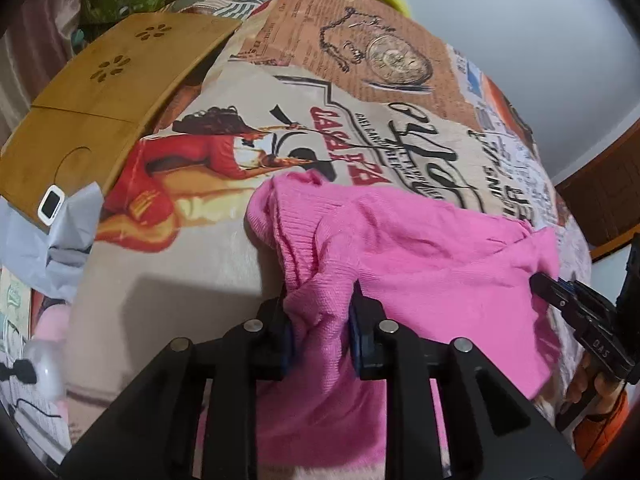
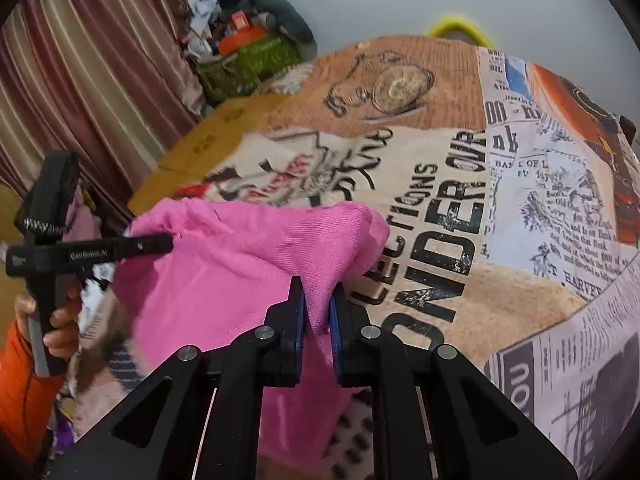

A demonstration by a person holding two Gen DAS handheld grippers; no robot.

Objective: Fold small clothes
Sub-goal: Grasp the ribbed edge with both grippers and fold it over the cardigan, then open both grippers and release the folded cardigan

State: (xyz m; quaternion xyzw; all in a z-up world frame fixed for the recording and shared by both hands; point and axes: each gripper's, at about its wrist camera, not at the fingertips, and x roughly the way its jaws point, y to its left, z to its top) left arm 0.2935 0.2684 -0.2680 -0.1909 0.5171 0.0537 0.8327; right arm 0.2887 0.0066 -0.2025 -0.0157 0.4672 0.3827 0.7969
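Observation:
A pink knitted garment lies spread across the printed bed cover, with its near edge lifted by both grippers. My left gripper is shut on a bunched fold of the garment's near left part, and the knit fills the gap between the blue pads. In the right wrist view the left gripper bites the garment's left edge, held by a hand in an orange sleeve. My right gripper is shut on a pinched peak of pink fabric. From the left wrist view the right gripper grips the right corner.
The bed cover carries newspaper and poster prints. A bamboo lap table stands at the left with a small white device on its corner, next to a grey cloth. A green bag, clutter and a striped curtain are behind.

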